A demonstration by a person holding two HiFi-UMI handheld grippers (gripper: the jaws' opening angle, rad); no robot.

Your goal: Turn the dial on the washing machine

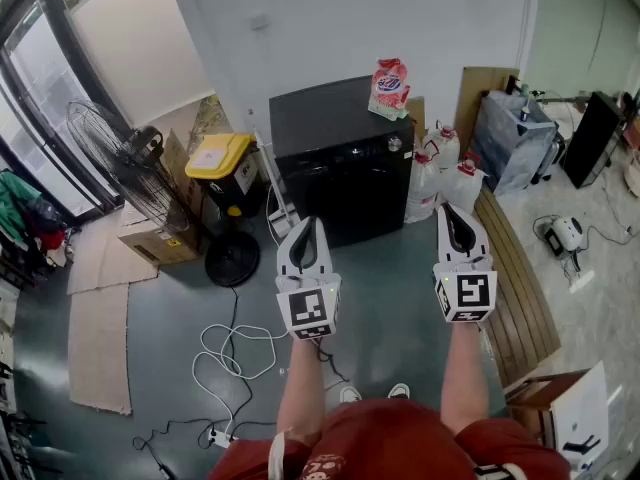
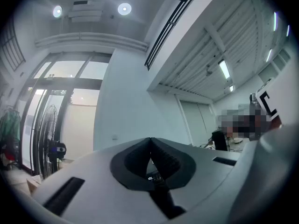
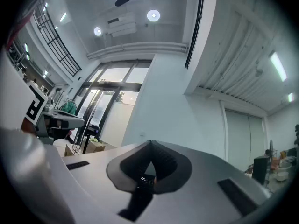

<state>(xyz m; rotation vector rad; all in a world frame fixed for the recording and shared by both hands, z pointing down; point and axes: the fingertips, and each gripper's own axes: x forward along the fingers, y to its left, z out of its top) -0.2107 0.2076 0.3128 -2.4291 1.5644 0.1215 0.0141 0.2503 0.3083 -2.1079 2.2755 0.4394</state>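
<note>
Black and box-shaped, the washing machine [image 1: 340, 183] stands on the grey floor [image 1: 400, 318] against a white wall, in the upper middle of the head view. Its small round silver dial [image 1: 395, 144] sits on the front panel near the top right corner, and nothing touches it. A red and white soft pouch [image 1: 389, 88] stands upright on the machine's top, toward the right rear. White plastic jugs [image 1: 447, 168] crowd just beside the machine's right side. A yellow-lidded black bin [image 1: 226, 166] stands near its left side, with a black pedestal fan [image 1: 125, 163] further left. A thin white cable [image 1: 235, 353] lies in loops on the floor nearer the person.

Both tongs are held out in front of the person, side by side, well apart from the machine and aimed toward it. The left tongs [image 1: 312, 222] are fully closed, their dark pads pressed together with nothing between them. The right tongs [image 1: 447, 210] are closed the same way and also hold nothing.
</note>
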